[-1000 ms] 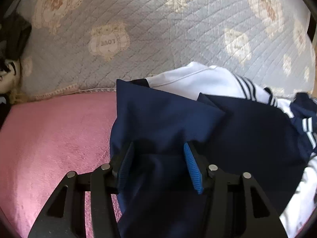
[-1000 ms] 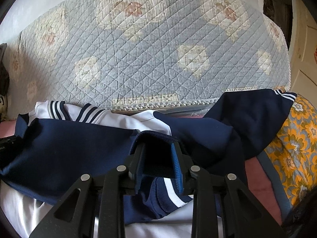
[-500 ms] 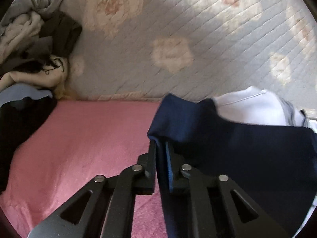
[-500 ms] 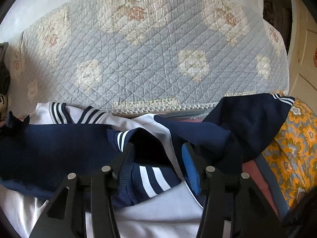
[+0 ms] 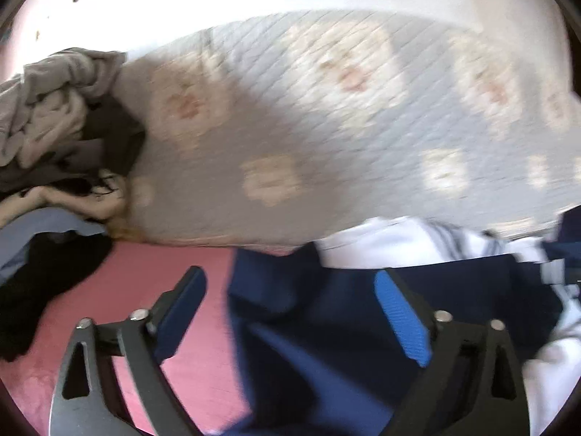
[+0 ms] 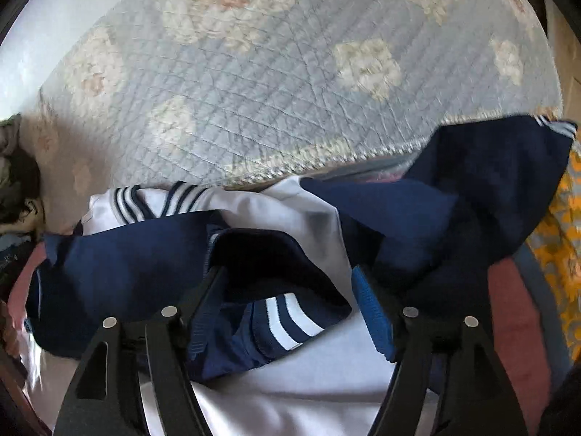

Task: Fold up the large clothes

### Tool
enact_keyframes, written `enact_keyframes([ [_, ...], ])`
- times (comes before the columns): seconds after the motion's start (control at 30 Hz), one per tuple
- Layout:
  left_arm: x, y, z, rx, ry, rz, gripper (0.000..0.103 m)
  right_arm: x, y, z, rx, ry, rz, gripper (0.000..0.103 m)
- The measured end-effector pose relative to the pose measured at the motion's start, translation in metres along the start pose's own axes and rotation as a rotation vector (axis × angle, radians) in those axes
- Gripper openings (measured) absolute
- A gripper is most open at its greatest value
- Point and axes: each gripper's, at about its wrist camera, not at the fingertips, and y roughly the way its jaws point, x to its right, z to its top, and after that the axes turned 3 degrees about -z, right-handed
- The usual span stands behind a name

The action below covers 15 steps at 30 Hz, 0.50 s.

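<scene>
A navy and white jacket [image 5: 326, 327] with striped collar and cuffs lies spread on a pink seat cover [image 5: 120, 290]. My left gripper [image 5: 290, 290] hangs above the jacket's folded navy edge, its jaws opening wide, pads clear of the cloth. In the right wrist view the same jacket [image 6: 138, 261] shows a white body, striped collar [image 6: 156, 200] and a navy sleeve folded across. My right gripper [image 6: 288, 283] is over the striped cuff [image 6: 287, 319]; its jaws are opening and the cuff lies loose between them.
A quilted blue-grey cover with floral patches [image 5: 326, 127] drapes the backrest behind. A heap of grey, beige and black clothes [image 5: 54, 127] sits at the left end. An orange floral cushion [image 6: 566, 225] lies at the right.
The left gripper shut on the navy fold, then let it go, opened wide and rose. The right gripper released the sleeve cuff and its jaws spread further apart.
</scene>
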Motion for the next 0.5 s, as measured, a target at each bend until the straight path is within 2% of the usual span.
enact_keyframes([
  [0.03, 0.005, -0.003, 0.001, 0.007, -0.006, -0.027, 0.099, 0.0, -0.002, 0.0, 0.011, 0.004, -0.003, 0.068],
  [0.1, 0.015, -0.004, 0.0, 0.018, 0.003, -0.059, 0.099, -0.001, -0.002, 0.0, 0.019, 0.007, -0.015, 0.021],
  [0.13, 0.019, -0.002, -0.002, 0.016, 0.018, -0.054, 0.099, 0.002, -0.002, 0.0, 0.024, 0.025, -0.042, 0.002],
  [0.2, 0.027, 0.008, -0.009, -0.012, 0.053, -0.008, 0.099, 0.01, -0.011, 0.001, 0.077, 0.07, -0.071, 0.001],
  [0.3, 0.027, 0.029, -0.02, -0.085, 0.064, 0.043, 0.099, 0.015, -0.041, 0.01, 0.153, 0.064, -0.082, 0.001],
  [0.37, 0.026, 0.045, -0.029, -0.14, 0.063, 0.107, 0.099, 0.024, -0.06, 0.014, 0.215, 0.106, -0.112, 0.001],
  [0.4, 0.025, 0.052, -0.032, -0.173, 0.061, 0.096, 0.099, 0.029, -0.065, 0.015, 0.226, 0.119, -0.122, 0.001],
  [0.43, 0.023, 0.057, -0.033, -0.197, 0.047, 0.054, 0.099, 0.037, -0.067, 0.017, 0.216, 0.119, -0.141, 0.002],
  [0.5, 0.013, 0.053, -0.029, -0.177, -0.02, -0.033, 0.098, 0.051, -0.067, 0.023, 0.19, 0.096, -0.182, 0.005],
])
